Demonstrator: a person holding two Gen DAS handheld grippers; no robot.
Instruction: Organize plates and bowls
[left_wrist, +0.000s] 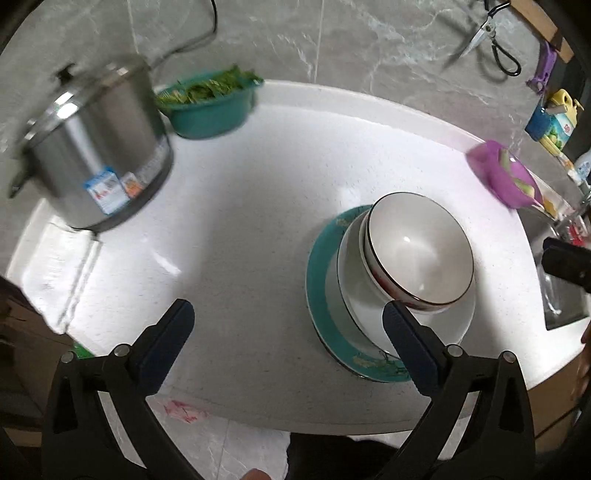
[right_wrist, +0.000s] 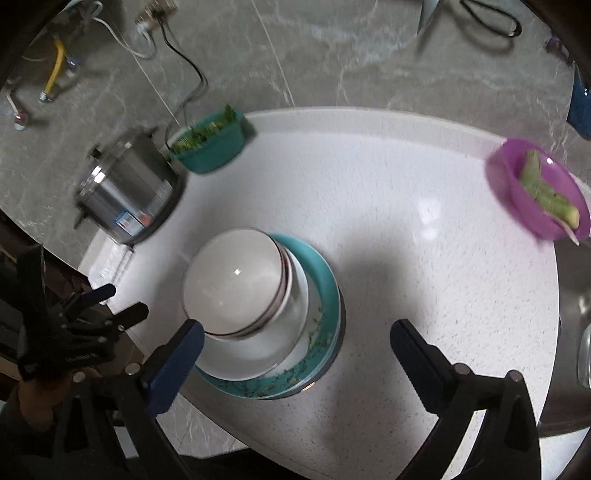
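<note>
- Sitting stacked past both jaw sets: white bowl (left_wrist: 419, 251) on white plate (left_wrist: 454, 321) on teal plate (left_wrist: 317, 295)
- teal basin (left_wrist: 210, 110) holds greens, purple bowl (right_wrist: 535, 192) holds veg
- left gripper (left_wrist: 288, 321) and right gripper (right_wrist: 295, 339) tilt downward, wide open, empty

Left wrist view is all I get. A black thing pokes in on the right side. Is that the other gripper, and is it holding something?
Observer: Yes, that is the right gripper. Its jaws are wide open and grip nothing. The stacked bowls sit free on the teal plate.
Operator: What's in the purple bowl? I only see a bit.
Observer: Pale green vegetable stalks lie in the purple bowl.
Operator: Is there anything on the wall past the pot?
Observer: A yellow hose hangs on the wall, up and to the left of the steel pot.
</note>
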